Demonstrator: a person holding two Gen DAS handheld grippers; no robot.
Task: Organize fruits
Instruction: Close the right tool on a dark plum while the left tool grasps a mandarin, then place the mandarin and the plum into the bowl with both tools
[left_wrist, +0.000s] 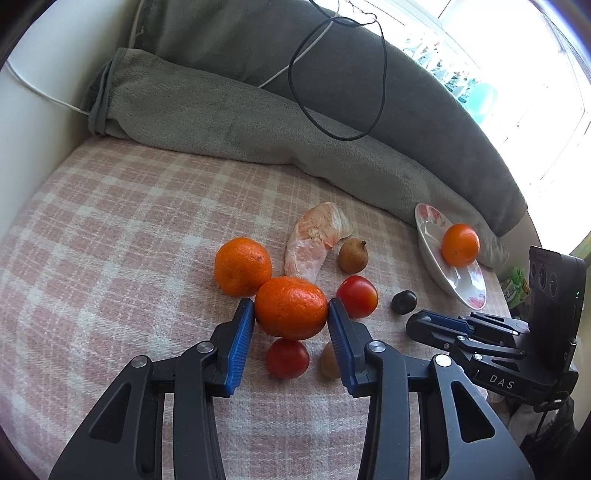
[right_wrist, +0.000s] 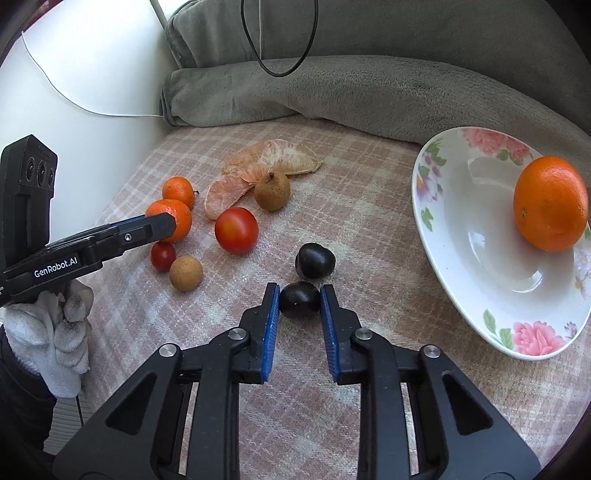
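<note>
Three oranges (right_wrist: 550, 203) (one on the plate (right_wrist: 461, 236)), two tomatoes (right_wrist: 236, 230), two longans (right_wrist: 272, 191), two dark plums (right_wrist: 315, 260), one pomelo segment (right_wrist: 255, 170).

Daylight floods in from the window (left_wrist: 524, 85) at my upper right, blown out to white glare. Everything stays sharp, shadows soft. The plate (right_wrist: 476, 236) shows shiny highlights. Both views bend strongly and darken at the corners.

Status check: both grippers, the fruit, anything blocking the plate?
Left gripper shut on mandarin. Right gripper shut on dark plum. One orange already on floral plate. Second plum just ahead of right fingers.
</note>
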